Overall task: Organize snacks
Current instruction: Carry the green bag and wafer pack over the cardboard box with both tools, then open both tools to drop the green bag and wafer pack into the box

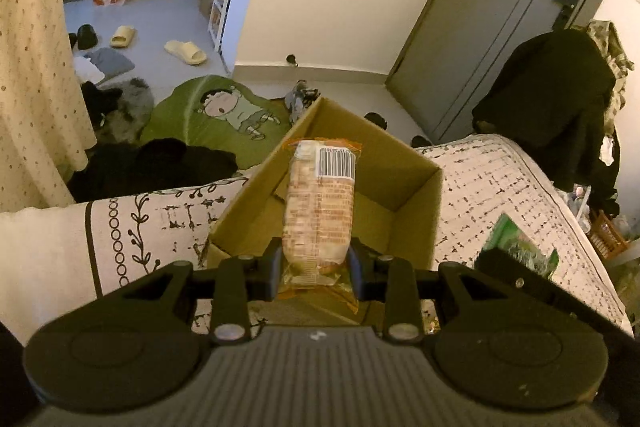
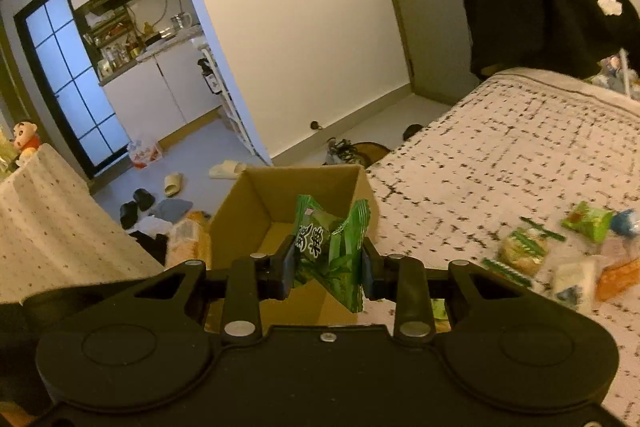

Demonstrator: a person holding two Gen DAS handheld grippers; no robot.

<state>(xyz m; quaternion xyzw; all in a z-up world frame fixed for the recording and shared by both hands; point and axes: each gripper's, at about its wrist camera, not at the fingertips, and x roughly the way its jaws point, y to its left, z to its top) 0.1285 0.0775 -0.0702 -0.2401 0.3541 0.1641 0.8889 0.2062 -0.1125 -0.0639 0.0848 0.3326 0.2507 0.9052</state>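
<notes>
left: my left gripper clamps the orange wafer pack by its near end, so it hangs over the cardboard box on the bed | right: my right gripper pinches the green candy packet above the box's open mouth, ready to drop | remaining snacks lie on the bedspread, far right

small home bedrm: bed, slippers, kitchen cabinets nearby

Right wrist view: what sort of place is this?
Likely a small studio flat: a bed with a patterned cover, a kitchen counter through the opening, and slippers on the floor.
</notes>
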